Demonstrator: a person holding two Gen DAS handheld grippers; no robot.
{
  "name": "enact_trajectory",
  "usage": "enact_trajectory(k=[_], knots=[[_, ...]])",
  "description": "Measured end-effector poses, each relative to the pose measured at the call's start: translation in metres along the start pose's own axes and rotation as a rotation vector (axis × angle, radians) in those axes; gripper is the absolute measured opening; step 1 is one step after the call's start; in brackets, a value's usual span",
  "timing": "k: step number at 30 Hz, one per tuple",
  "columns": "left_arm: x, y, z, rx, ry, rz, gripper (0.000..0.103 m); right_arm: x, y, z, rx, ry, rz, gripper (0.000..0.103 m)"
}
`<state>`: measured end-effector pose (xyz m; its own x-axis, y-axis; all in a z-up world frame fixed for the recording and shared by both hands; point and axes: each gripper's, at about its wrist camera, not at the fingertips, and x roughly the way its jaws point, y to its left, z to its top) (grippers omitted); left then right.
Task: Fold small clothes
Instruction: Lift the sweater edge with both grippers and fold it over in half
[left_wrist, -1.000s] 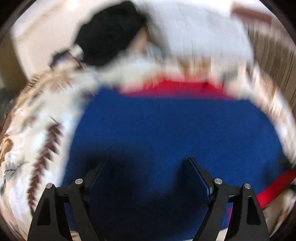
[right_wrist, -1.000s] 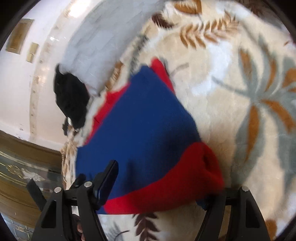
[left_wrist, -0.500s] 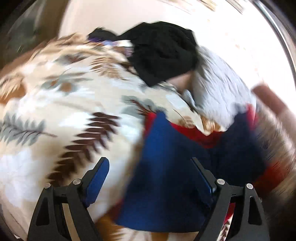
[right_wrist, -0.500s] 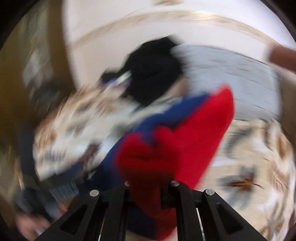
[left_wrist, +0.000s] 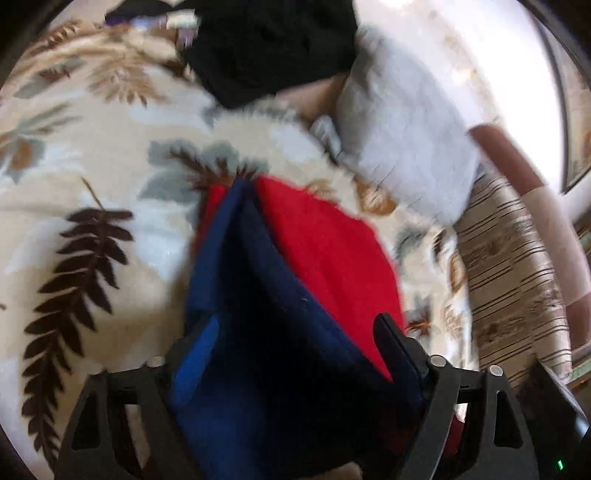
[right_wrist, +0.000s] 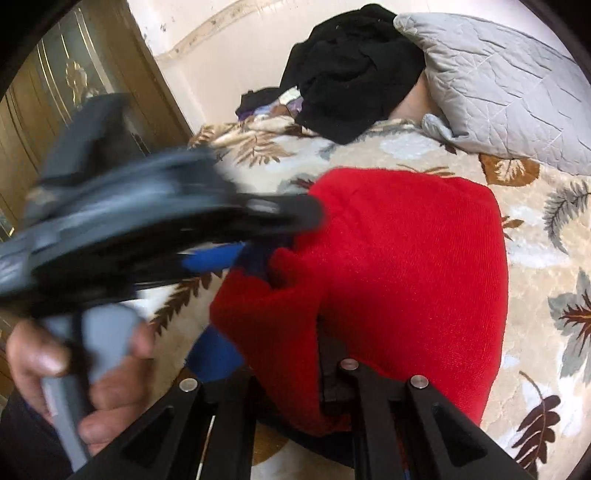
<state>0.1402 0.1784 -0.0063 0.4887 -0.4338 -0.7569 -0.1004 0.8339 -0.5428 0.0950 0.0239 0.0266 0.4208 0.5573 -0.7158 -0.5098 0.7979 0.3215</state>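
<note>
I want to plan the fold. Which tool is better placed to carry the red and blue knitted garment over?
Right tool: already shut on the red and blue knitted garment. Left tool is only closing around it.

Looked all over and honestly there's no writing, label, brand or number I can read on anything in here.

Leaf-print blanket (right_wrist: 535, 236), grey quilted pillow (right_wrist: 498, 85), black clothes heap (right_wrist: 351, 74), wooden cabinet (right_wrist: 74, 92)

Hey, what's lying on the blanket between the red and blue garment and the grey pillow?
Nothing: in the right wrist view only bare leaf-print blanket separates the red and blue garment from the grey pillow.
</note>
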Motion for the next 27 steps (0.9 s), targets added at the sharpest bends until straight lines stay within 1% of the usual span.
enact_trajectory(k=[1, 2, 3, 4, 5, 6, 7, 8, 9, 10, 11, 12, 13, 14, 16, 18, 19, 20, 21, 22, 23, 24, 25, 26, 27], knots=[[0.008, 0.0, 0.004, 0.01, 0.024, -0.002, 0.034, -0.005, 0.0, -0.004, -0.015, 0.005, 0.004, 0.011], [0.015, -0.002, 0.008, 0.024, 0.054, -0.001, 0.024, -0.001, 0.004, -0.006, -0.036, 0.021, 0.012, 0.013], [0.016, -0.004, 0.009, 0.039, 0.049, 0.025, 0.021, 0.002, 0.006, -0.006, -0.055, 0.031, 0.01, 0.014], [0.012, -0.007, 0.01, 0.056, 0.035, 0.025, 0.02, 0.002, 0.01, -0.009, -0.078, 0.024, -0.001, 0.017], [0.0, -0.015, 0.008, 0.085, 0.002, 0.013, 0.02, -0.003, 0.013, -0.011, -0.093, 0.002, 0.007, 0.021], [-0.016, -0.023, 0.006, 0.12, -0.044, 0.003, 0.019, -0.009, 0.015, -0.012, -0.098, -0.02, 0.035, 0.035], [-0.027, -0.024, 0.003, 0.146, -0.082, 0.002, 0.02, -0.018, 0.015, -0.015, -0.092, -0.037, 0.087, 0.067], [-0.029, -0.019, 0.0, 0.155, -0.094, 0.016, 0.02, -0.027, 0.013, -0.02, -0.071, -0.05, 0.142, 0.082], [-0.017, -0.009, -0.001, 0.161, -0.061, 0.064, 0.02, -0.034, 0.009, -0.024, -0.047, -0.066, 0.157, 0.09], [0.001, 0.006, -0.001, 0.154, -0.012, 0.132, 0.023, -0.041, 0.005, -0.029, -0.018, -0.076, 0.161, 0.09], [0.014, 0.018, -0.001, 0.129, 0.019, 0.164, 0.031, -0.046, -0.003, -0.035, 0.022, -0.064, 0.166, 0.09], [0.015, 0.032, -0.003, 0.083, -0.005, 0.142, 0.052, -0.048, -0.01, -0.037, 0.053, -0.059, 0.165, 0.09], [0.01, 0.035, -0.003, 0.059, -0.029, 0.15, 0.071, -0.054, -0.021, -0.042, 0.105, -0.058, 0.165, 0.09], [0.002, 0.035, -0.003, 0.037, -0.046, 0.176, 0.072, -0.058, -0.028, -0.045, 0.134, -0.062, 0.161, 0.09], [-0.013, 0.032, -0.007, 0.058, -0.071, 0.146, 0.072, -0.07, -0.046, -0.051, 0.197, -0.087, 0.138, 0.09], [-0.029, 0.025, -0.016, 0.096, -0.101, 0.139, 0.072, -0.076, -0.062, -0.054, 0.246, -0.101, 0.114, 0.09], [-0.037, 0.019, -0.022, 0.116, -0.113, 0.119, 0.072, -0.078, -0.072, -0.055, 0.283, -0.103, 0.101, 0.09], [-0.047, 0.013, -0.034, 0.144, -0.137, 0.079, 0.072, -0.077, -0.083, -0.056, 0.331, -0.104, 0.099, 0.09], [-0.051, 0.011, -0.042, 0.16, -0.145, 0.065, 0.072, -0.073, -0.094, -0.054, 0.377, -0.105, 0.113, 0.09], [-0.046, 0.008, -0.043, 0.173, -0.134, 0.075, 0.071, -0.068, -0.104, -0.054, 0.432, -0.101, 0.14, 0.09], [-0.035, 0.009, -0.048, 0.193, -0.098, 0.128, 0.064, -0.057, -0.114, -0.052, 0.485, -0.076, 0.173, 0.09], [-0.009, 0.018, -0.054, 0.208, -0.024, 0.241, 0.042, -0.044, -0.121, -0.049, 0.521, -0.046, 0.21, 0.091], [0.007, 0.027, -0.057, 0.191, 0.009, 0.235, 0.047, -0.026, -0.126, -0.046, 0.559, -0.001, 0.268, 0.09], [0.006, 0.031, -0.057, 0.176, -0.014, 0.213, 0.047, -0.004, -0.13, -0.044, 0.589, 0.071, 0.323, 0.089], [0.001, 0.03, -0.056, 0.168, -0.022, 0.206, 0.045, 0.014, -0.131, -0.042, 0.602, 0.13, 0.319, 0.068]])
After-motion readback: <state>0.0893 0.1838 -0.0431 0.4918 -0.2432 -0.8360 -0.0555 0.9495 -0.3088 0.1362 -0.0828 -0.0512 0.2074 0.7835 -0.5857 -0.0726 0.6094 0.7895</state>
